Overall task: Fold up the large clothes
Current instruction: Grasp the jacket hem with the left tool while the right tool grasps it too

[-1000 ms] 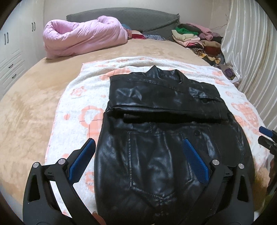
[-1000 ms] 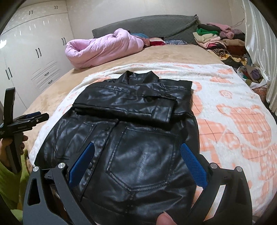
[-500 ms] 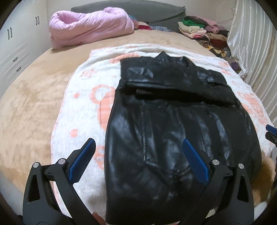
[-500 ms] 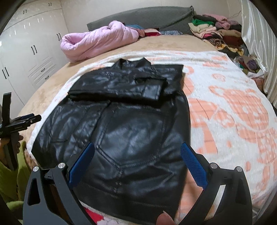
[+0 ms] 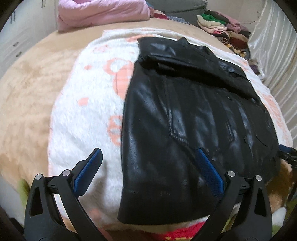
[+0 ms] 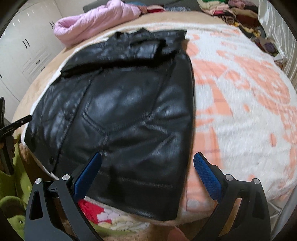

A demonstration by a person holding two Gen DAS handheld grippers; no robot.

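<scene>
A black leather jacket (image 5: 185,120) lies flat on a white and orange blanket (image 5: 83,111), with its sleeves folded across the upper part. It also shows in the right wrist view (image 6: 126,111). My left gripper (image 5: 148,172) is open and empty, held above the jacket's near left hem. My right gripper (image 6: 148,174) is open and empty, held above the jacket's near right hem. The tip of the right gripper shows at the right edge of the left wrist view (image 5: 285,152). The left gripper shows at the left edge of the right wrist view (image 6: 11,128).
The blanket (image 6: 241,111) covers a tan bed (image 5: 27,83). A pink quilt (image 5: 102,14) lies at the head of the bed. A pile of folded clothes (image 5: 222,24) sits at the far right. White cabinets (image 6: 27,46) stand at the left. A curtain (image 5: 274,46) hangs at the right.
Both grippers have pulled back toward the foot of the bed and risen. The jacket's bottom hem and the bed edge have come into view. Both stay open.
</scene>
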